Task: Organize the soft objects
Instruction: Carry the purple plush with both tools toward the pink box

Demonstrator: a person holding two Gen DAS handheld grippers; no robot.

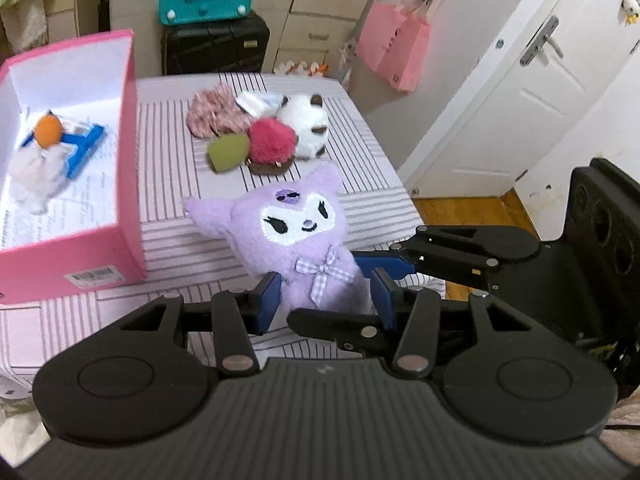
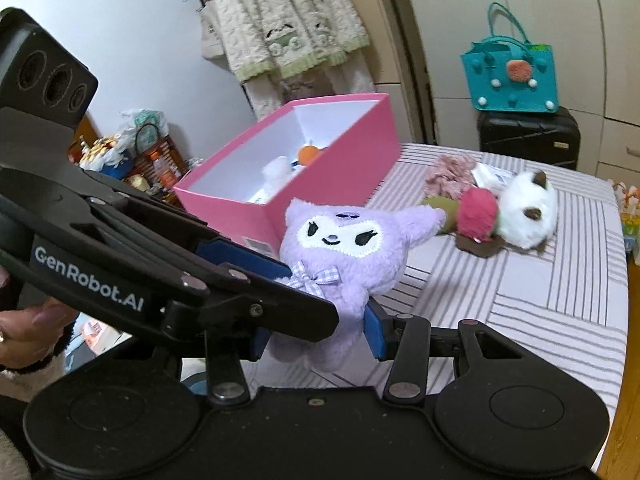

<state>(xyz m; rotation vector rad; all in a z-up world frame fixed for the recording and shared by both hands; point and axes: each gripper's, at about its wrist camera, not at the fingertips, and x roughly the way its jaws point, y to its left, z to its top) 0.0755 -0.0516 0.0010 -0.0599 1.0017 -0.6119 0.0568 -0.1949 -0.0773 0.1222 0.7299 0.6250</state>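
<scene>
Both jaws clench the purple plush [image 1: 304, 240]; only the right wrist view shows a hand [image 2: 28, 328].

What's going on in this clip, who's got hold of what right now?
A person with two handheld grippers is sorting soft toys into a pink box. Both the left gripper and the right gripper are closed on the lower body of the purple plush, holding it up beside the box. The box already holds a few small items. A white plush, a red pom-pom and other soft pieces sit in a pile on the striped table.
</scene>
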